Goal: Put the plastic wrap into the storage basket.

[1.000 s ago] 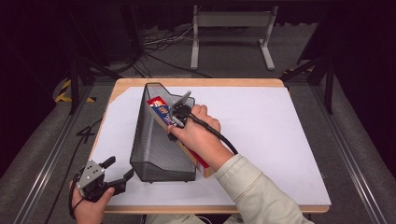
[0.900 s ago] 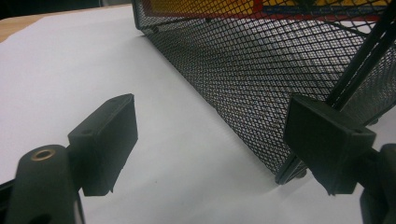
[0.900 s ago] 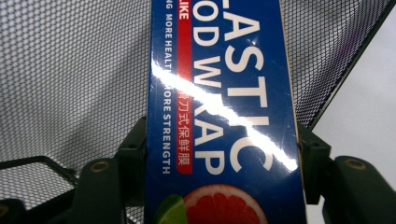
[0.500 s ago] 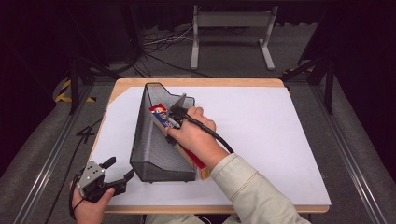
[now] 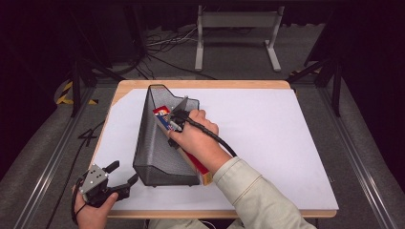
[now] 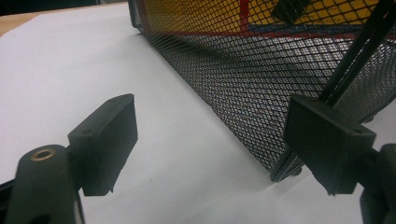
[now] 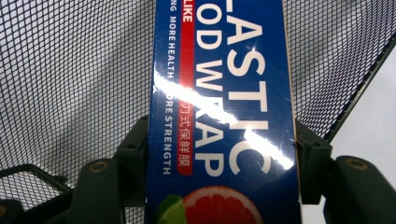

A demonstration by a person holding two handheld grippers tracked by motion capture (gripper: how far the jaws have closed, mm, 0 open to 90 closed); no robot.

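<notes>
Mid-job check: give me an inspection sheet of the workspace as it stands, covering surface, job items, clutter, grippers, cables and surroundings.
Surface: white sheet covering a wooden table; no marks seen.
Job's things: black mesh file holder lying on the sheet; blue plastic wrap box resting partly inside it, its near end sticking out of the holder.
Clutter: nothing seen on the sheet.
Grippers: right gripper shut on the box, one jaw on each long edge. Left gripper open, holding nothing, at the holder's near left corner, not touching it.
Cables: black cable running from the right gripper over the hand; loose cables on the floor beyond the table.
Surroundings: grey floor, a white metal stand, dark backdrop.
</notes>
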